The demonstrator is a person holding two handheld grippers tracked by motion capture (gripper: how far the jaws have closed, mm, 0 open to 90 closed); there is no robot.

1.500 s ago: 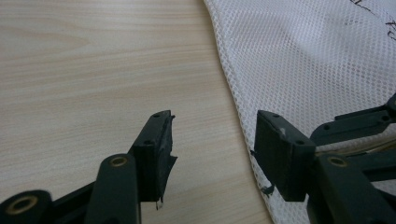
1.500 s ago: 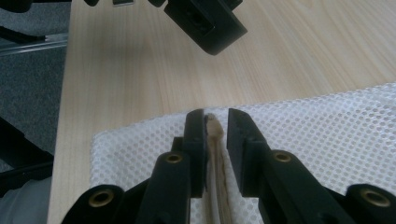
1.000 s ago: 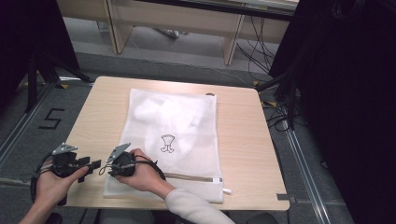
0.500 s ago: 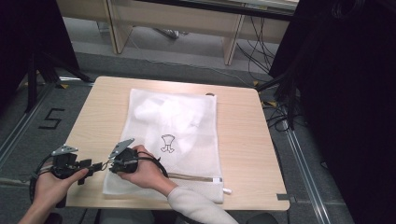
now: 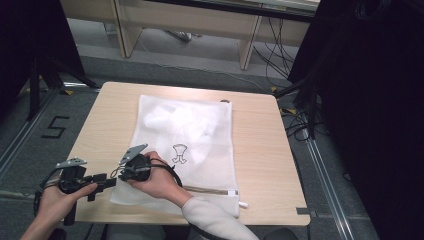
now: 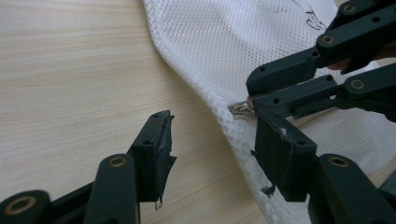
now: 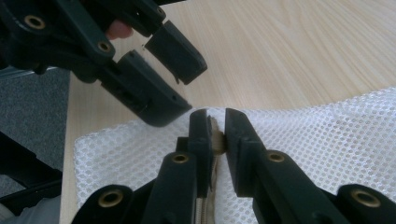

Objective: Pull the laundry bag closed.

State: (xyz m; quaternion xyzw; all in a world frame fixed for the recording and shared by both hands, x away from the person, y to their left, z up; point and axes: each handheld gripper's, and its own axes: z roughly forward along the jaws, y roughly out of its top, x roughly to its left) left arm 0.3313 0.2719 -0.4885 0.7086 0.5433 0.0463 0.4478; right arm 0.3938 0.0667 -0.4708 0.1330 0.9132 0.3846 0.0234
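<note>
A white mesh laundry bag [image 5: 190, 135] lies flat on the wooden table [image 5: 260, 150], with a small black drawing on it and a white lump inside near its far end. The zipper [image 5: 210, 190] runs along its near edge. My right gripper [image 5: 122, 172] is at the bag's near-left corner, shut on the zipper pull [image 7: 217, 140], whose metal tab [image 6: 240, 108] pokes out beside the jaws. My left gripper [image 5: 102, 182] stands open just left of that corner, with its fingers [image 6: 154, 154] on either side of the bag's edge [image 6: 233, 135] and not touching it.
The table's near edge [image 5: 200, 220] is close under both hands. A desk [image 5: 190, 20] stands beyond the table, dark stands flank it, and cables [image 5: 295, 120] run on the floor at right. Bare wood [image 5: 95, 130] lies left of the bag.
My left gripper has edged a little to the right, closer to the bag's corner and the right gripper. The right gripper has hardly moved.
</note>
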